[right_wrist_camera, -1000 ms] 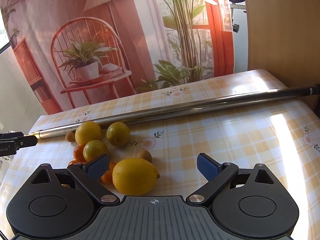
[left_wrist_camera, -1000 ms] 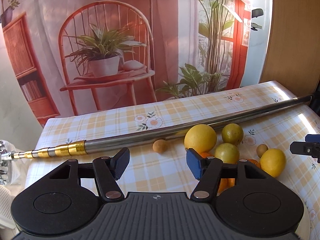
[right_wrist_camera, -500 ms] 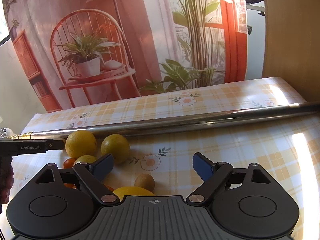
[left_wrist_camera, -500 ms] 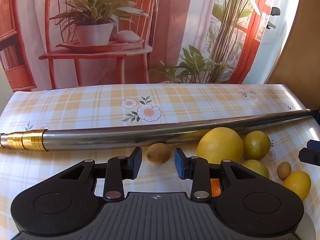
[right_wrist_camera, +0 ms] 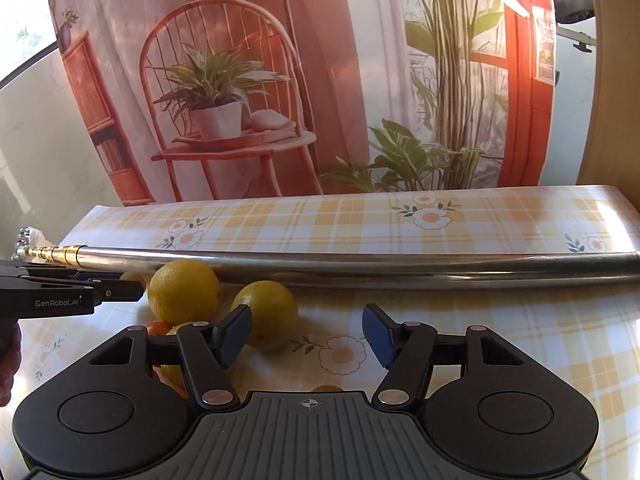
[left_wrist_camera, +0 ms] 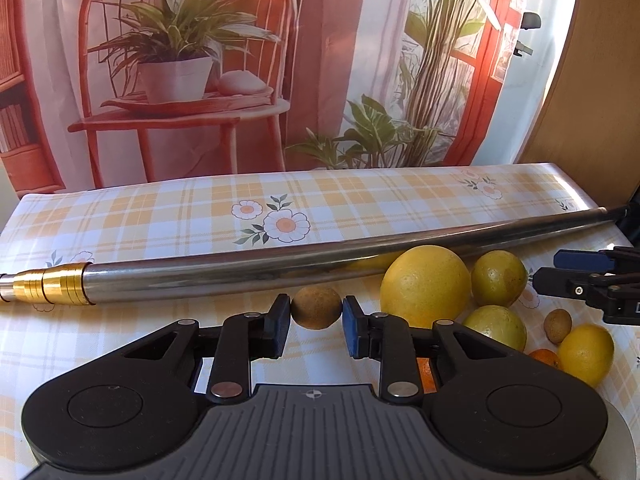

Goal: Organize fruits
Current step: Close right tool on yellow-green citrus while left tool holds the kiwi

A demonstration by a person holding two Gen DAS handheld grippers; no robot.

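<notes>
Left gripper (left_wrist_camera: 316, 316) apparently clamps the small brown fruit (left_wrist_camera: 316, 307).

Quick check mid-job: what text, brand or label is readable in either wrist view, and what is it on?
"GenRobot.AI": white lettering on the black body of the left gripper, at the left edge of the right wrist view.
Nothing else is readable: the fruit, the metal pole, the tablecloth and the printed backdrop show no legible text.

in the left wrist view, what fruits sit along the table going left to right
small brown fruit between the left tongs → big yellow citrus → greenish lemon → small brown nut-like fruit → yellow lemon
</notes>
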